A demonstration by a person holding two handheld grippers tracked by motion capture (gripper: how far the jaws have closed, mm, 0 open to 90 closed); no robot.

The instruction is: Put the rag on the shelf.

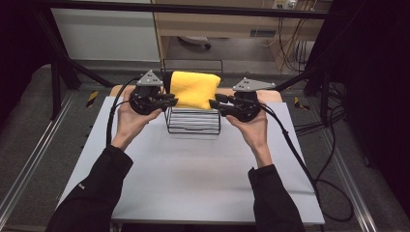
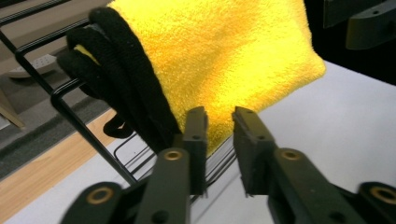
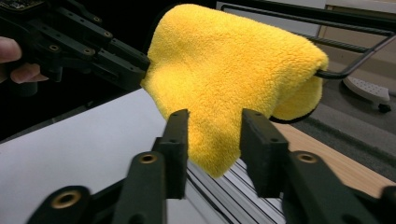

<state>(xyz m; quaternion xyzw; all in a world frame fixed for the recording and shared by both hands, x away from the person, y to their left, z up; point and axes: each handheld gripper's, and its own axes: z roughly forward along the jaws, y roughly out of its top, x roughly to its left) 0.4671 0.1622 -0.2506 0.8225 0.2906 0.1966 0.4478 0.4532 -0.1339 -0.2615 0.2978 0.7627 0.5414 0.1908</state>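
My yellow towel (image 1: 194, 90) already hangs over the wire rack (image 1: 193, 126), both my left gripper (image 1: 170, 100) and right gripper (image 1: 216, 101) released at its edges, only straightening left.

No readable text, label or number anywhere.

Yellow towel (image 1: 194, 89) up on the wire rack (image 1: 193, 126), folded and draped over the top bar, thick fluffy pile, black-stitched edging showing where the layers stack at one end. The front flap hangs down toward the bench, its lower corners drooping on either side. From the left gripper view, towel (image 2: 224, 56) edges curl dark against the rack bars. From the right gripper view, towel (image 3: 233, 74) sags to a loose point above the rack's lower wires.
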